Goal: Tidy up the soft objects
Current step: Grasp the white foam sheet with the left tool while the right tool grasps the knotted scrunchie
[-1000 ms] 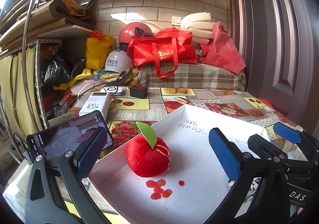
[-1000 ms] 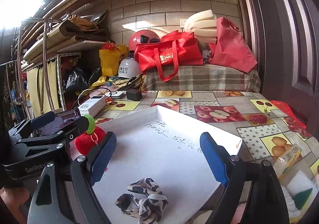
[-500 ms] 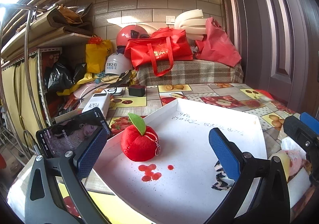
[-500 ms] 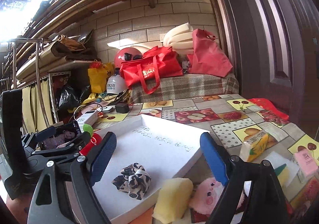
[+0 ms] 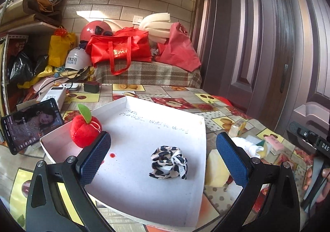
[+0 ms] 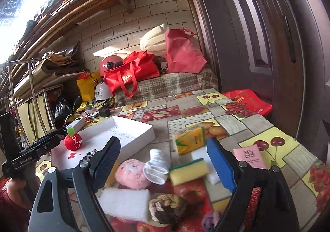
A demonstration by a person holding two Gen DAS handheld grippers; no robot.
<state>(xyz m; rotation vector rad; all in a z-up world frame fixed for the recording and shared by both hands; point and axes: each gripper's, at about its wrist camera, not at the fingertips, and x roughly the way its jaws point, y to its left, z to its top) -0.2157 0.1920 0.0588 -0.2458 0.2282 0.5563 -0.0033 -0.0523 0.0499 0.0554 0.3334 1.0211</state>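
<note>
From the left wrist camera, the left gripper (image 5: pixel 163 155) hangs over the white tray (image 5: pixel 198 180) with its two blue pads spread wide and nothing between them. Two soft things lie in that tray: one red plush apple (image 5: pixel 83 131) with a green leaf, up in the near-left corner, and one leopard-print scrunchie (image 5: pixel 168 162) nearer the middle, well apart from the apple. A single phone (image 5: pixel 31 123) with its screen lit leans just outside the tray's left edge. Beyond the tray's right rim sits a yellow sponge (image 5: pixel 215 168), and at the far right a hand (image 5: pixel 318 182) grips the other tool's handle. From the right wrist camera, the right gripper (image 6: pixel 165 159) also stands with its jaws wide and empty, poised above a heap on the fruit-patterned tablecloth (image 6: pixel 257 124). In that heap I count one pink plush toy (image 6: pixel 132 174), one rolled white cloth (image 6: pixel 157 167), one yellow-and-green sponge (image 6: pixel 188 171), one white foam block (image 6: pixel 124 204), one knotted rope (image 6: pixel 169 207) and one yellow tissue pack (image 6: pixel 189 139). A pink card (image 6: pixel 250 156) lies just to the right of the gripper's right pad. The tray sits to the left, with the apple in it.
</note>
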